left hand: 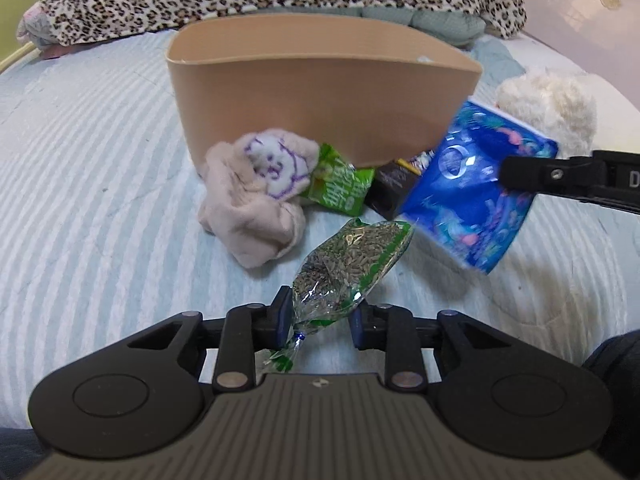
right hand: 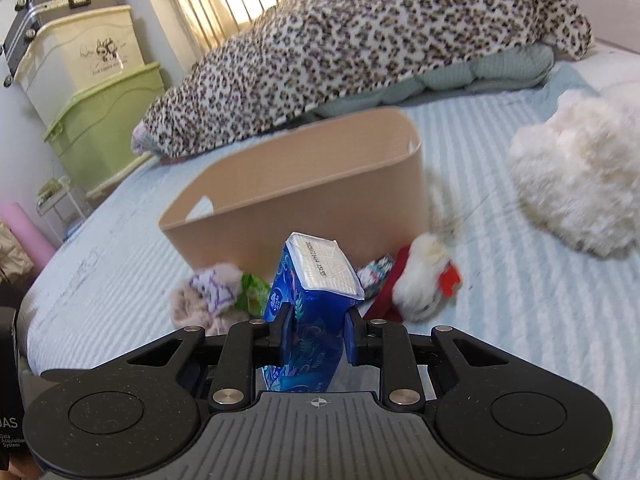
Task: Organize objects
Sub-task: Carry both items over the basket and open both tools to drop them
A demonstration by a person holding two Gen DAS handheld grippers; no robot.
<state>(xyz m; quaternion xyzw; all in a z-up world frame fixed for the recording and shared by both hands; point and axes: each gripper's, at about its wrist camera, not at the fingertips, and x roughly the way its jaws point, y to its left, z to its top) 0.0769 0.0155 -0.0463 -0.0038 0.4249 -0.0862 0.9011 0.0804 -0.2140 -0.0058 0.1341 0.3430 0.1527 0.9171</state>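
Your right gripper [right hand: 314, 330] clamps the tissue pack [right hand: 308, 304]; your left gripper [left hand: 320, 316] pinches the seed bag [left hand: 348, 260]. Lift both clear over the near rim of the bin [left hand: 320, 92] before releasing.

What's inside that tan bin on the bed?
Nothing shows inside the tan bin: only bare inner wall and a handle cutout. Its floor is hidden behind the front wall.

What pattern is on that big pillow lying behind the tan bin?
Leopard print: dark spots on cream. The pillow shows best in the right wrist view, behind the bin.
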